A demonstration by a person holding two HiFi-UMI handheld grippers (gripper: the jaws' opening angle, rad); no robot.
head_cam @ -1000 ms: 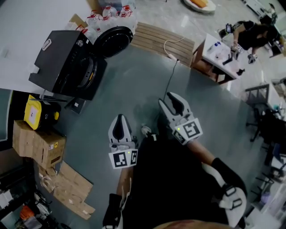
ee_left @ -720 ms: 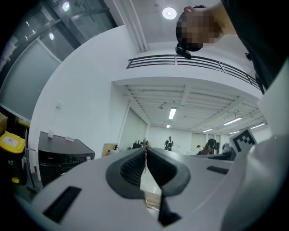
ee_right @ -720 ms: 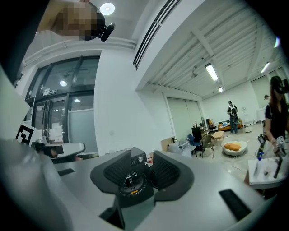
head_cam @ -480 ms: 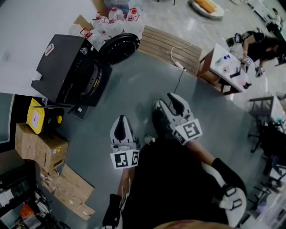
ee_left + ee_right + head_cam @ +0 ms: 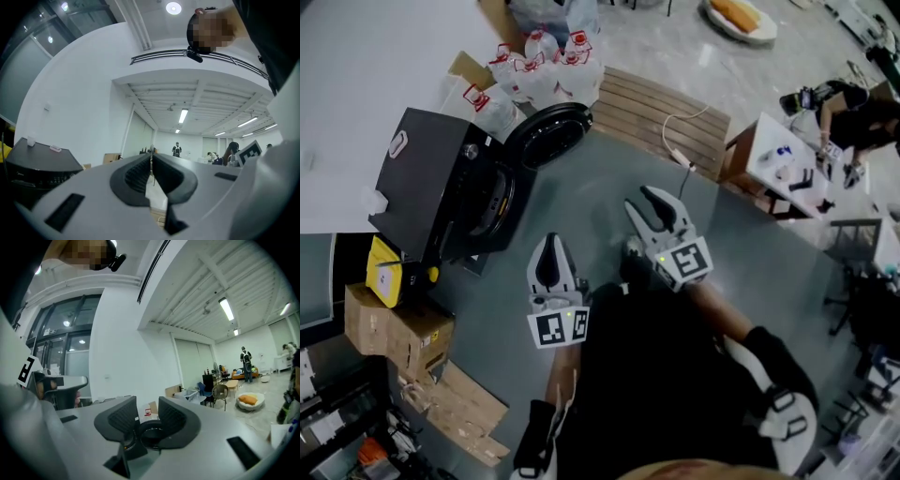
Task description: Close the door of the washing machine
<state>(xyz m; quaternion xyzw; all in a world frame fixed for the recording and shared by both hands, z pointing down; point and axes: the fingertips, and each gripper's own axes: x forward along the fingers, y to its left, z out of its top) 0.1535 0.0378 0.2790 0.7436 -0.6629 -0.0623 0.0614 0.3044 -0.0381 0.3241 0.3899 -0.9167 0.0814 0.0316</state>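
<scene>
The black washing machine (image 5: pixel 441 183) stands at the left of the head view, its drum facing right. Its round door (image 5: pixel 549 134) is swung wide open at the far side. My left gripper (image 5: pixel 549 246) is shut with nothing in it and hovers over the grey floor a short way from the drum. My right gripper (image 5: pixel 654 208) points toward the open door with its jaws apart and closing, and nothing lies between them. In the right gripper view the door's dark ring (image 5: pixel 151 431) shows through the gap of the right gripper (image 5: pixel 146 411). In the left gripper view the left gripper (image 5: pixel 151 161) has its tips together, with the machine (image 5: pixel 42 164) at the left.
Packs of water bottles (image 5: pixel 546 58) lie behind the door. A wooden slatted platform (image 5: pixel 661 108) and a white cable (image 5: pixel 673 145) lie beyond the right gripper. Cardboard boxes (image 5: pixel 398 330) and a yellow case (image 5: pixel 386 274) sit near the machine. A person works at a white table (image 5: pixel 773 155) at the right.
Both grippers have moved forward toward the washing machine, which now sits closer and lower in the head view. The door stands open as before.
</scene>
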